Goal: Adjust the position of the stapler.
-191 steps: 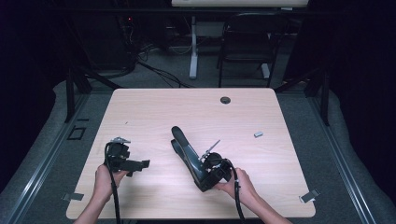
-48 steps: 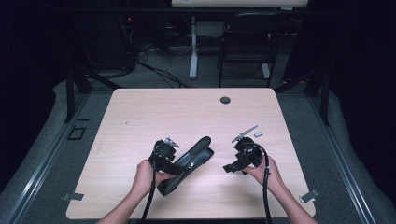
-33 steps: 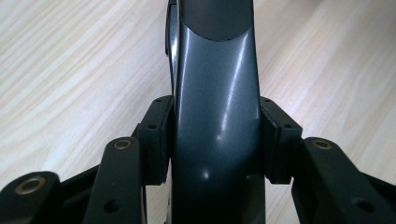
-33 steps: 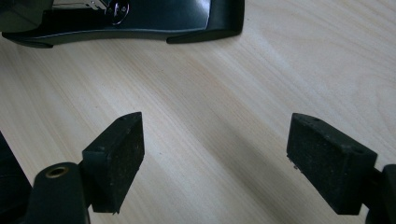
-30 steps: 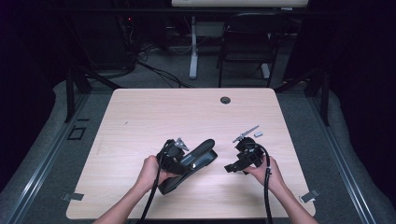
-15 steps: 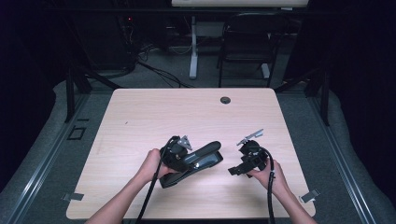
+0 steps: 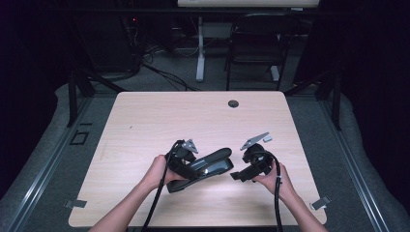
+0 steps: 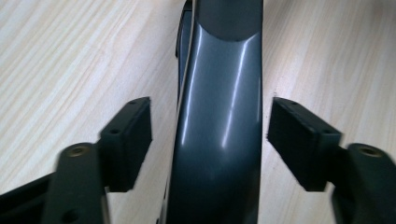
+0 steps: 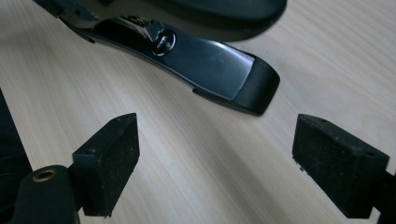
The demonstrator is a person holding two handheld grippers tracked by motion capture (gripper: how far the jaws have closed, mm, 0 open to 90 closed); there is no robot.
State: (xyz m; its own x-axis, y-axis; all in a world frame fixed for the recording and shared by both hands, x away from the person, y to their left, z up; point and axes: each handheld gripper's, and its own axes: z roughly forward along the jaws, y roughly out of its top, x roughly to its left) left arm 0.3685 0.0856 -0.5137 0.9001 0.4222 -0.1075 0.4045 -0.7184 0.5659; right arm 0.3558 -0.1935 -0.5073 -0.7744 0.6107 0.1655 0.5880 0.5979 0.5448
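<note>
The black stapler (image 7: 200, 169) lay near the middle of the worktop (image 7: 159, 116). The left tool (image 8: 210, 135) straddled its body, jaws apart, not clamping, probably steadying it. The right tool (image 9: 217, 163) waited wide open, empty, facing the stapler's end.

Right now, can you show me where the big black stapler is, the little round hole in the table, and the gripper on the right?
stapler (image 7: 208, 165): high view, on its top arm.
round hole (image 7: 233, 103): high view, on its dark cap.
right gripper (image 7: 238, 176): high view, between its jaw tips.
</note>
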